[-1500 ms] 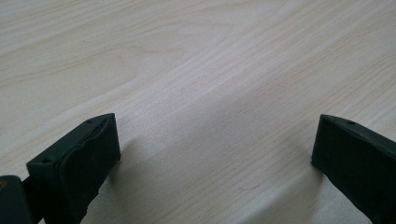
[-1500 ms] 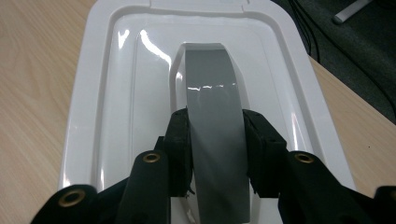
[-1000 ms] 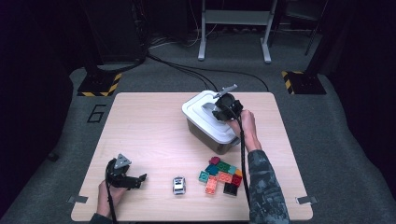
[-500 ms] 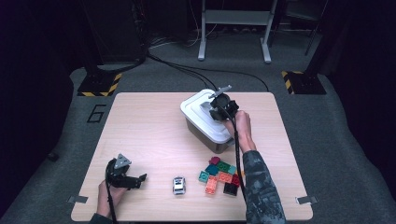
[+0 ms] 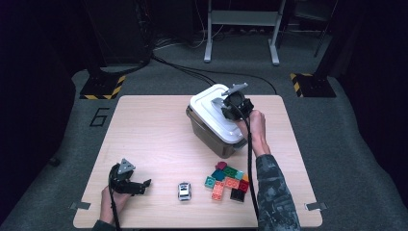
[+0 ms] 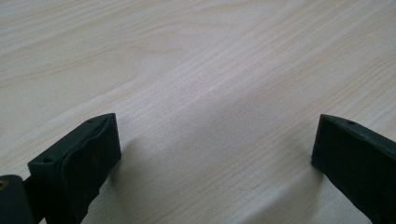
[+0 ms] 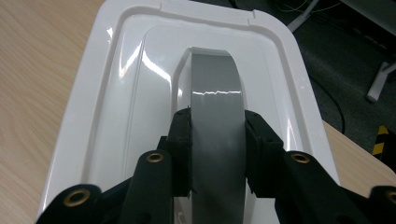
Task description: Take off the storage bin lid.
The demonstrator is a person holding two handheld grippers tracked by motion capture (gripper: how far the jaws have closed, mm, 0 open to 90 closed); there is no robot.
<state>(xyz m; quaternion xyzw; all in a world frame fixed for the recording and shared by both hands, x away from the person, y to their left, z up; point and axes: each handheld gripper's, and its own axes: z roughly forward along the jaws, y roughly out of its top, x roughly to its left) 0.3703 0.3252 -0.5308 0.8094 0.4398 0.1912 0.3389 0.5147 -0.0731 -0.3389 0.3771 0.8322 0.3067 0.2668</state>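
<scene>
R gripper (image 7: 217, 154) clamped on the grey handle (image 7: 217, 116) of the white lid (image 5: 216, 113), atop the grey bin (image 5: 211, 137).

The bin sat at the far right-centre of the table (image 5: 154, 130); lid's long axis ran diagonally in the high view, from far-left to near-right, w/ the handle strip running along that same axis. Lid looked tilted, the near-right end overhanging the bin rim. L gripper (image 5: 142, 185) lay low on the table at the near-left, jaws wide apart w/ nothing between, pointing right toward the toy car (image 5: 184, 191). Coloured blocks (image 5: 226, 180) lay just right of the car, apart from it.
</scene>
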